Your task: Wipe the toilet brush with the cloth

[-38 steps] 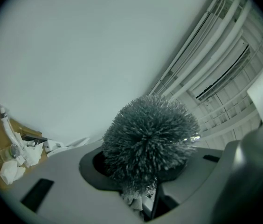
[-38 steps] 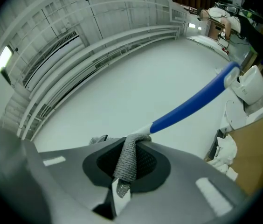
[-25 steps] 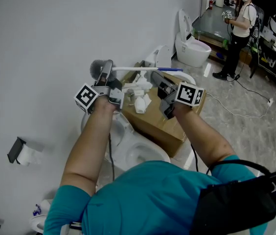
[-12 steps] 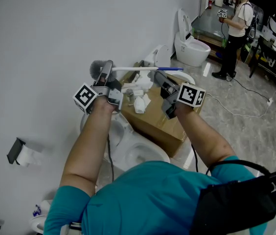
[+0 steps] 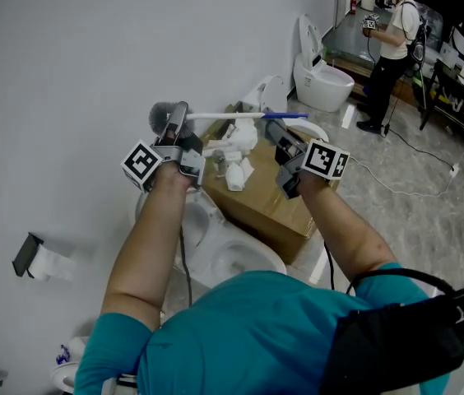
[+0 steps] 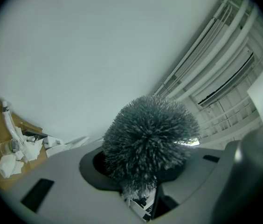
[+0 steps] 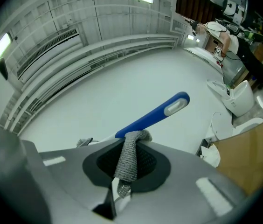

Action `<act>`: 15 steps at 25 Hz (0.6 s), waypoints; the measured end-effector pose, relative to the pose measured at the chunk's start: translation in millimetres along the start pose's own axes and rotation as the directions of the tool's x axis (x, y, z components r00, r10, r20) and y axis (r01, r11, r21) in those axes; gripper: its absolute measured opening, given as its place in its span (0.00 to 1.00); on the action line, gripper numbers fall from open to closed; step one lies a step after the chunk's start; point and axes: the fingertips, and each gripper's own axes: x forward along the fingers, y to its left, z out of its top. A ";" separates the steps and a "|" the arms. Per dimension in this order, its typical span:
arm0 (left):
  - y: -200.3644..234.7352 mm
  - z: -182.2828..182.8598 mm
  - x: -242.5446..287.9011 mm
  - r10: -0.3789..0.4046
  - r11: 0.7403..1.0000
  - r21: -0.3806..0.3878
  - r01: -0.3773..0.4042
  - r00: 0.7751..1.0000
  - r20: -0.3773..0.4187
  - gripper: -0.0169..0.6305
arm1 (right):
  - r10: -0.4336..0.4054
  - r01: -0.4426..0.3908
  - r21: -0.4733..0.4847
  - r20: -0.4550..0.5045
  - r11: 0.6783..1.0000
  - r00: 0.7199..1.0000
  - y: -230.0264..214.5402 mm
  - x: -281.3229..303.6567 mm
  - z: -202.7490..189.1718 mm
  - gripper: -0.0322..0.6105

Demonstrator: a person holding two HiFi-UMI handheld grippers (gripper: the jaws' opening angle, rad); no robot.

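2 tongs loaded. My left gripper [image 5: 179, 120] is clamped on toilet brush [image 5: 225, 115] just behind bristles, 9 o'clock end. Right gripper [image 5: 277, 132] pinches cloth [image 7: 128, 158] vs blue handle, 3 o'clock end. Risk: cloth slips off tip mid-stroke; 1-point hold lets brush pivot.

Left side: closed off by the white wall [image 5: 67, 72], which stands near the left gripper [image 5: 179, 118]. A paper roll holder [image 5: 33, 255] projects from the wall lower down.

Below the hands: a toilet [image 5: 236, 257] and a cardboard box [image 5: 257, 208], its top littered with crumpled paper [image 5: 234, 151].

The brush [image 5: 224, 115] spans above the box from the left gripper to the right gripper [image 5: 271, 132], barring passage there.

Right side: open floor [image 5: 405, 212], crossed by cables [image 5: 417, 151]. A second toilet [image 5: 322, 76] and a standing person [image 5: 390, 48] are well apart, beyond.
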 end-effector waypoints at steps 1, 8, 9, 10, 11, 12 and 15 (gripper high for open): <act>0.2 0.5 -0.2 0.000 1.000 0.001 0.000 1.000 0.001 0.28 | -0.002 0.002 0.001 0.002 1.000 1.000 -0.9 -0.6 0.5 0.08; 4.0 2.6 -1.9 0.007 1.000 0.017 -0.007 1.000 0.000 0.28 | -0.019 0.019 0.000 0.014 1.000 1.000 -9.0 -7.0 6.0 0.08; 3.6 2.0 -1.9 0.007 1.000 0.011 -0.007 1.000 0.000 0.28 | -0.021 0.021 -0.001 0.016 1.000 1.000 -10.2 -7.9 6.7 0.08; 3.1 1.6 -1.9 0.006 1.000 0.007 -0.006 1.000 0.001 0.28 | -0.024 0.024 -0.002 0.018 1.000 1.000 -11.3 -8.7 7.5 0.08; 3.1 1.6 -2.0 0.006 1.000 0.005 -0.006 1.000 0.000 0.28 | -0.026 0.026 -0.003 0.019 1.000 0.999 -12.2 -9.5 8.3 0.08; 3.9 2.0 -2.1 0.007 1.000 0.008 -0.007 1.000 -0.001 0.28 | -0.029 0.029 -0.004 0.021 1.000 0.999 -13.2 -10.3 9.0 0.08; 6.4 3.0 -2.7 0.010 1.000 0.010 -0.010 1.000 -0.004 0.28 | -0.039 0.039 -0.003 0.027 0.999 0.999 -17.4 -12.6 11.0 0.08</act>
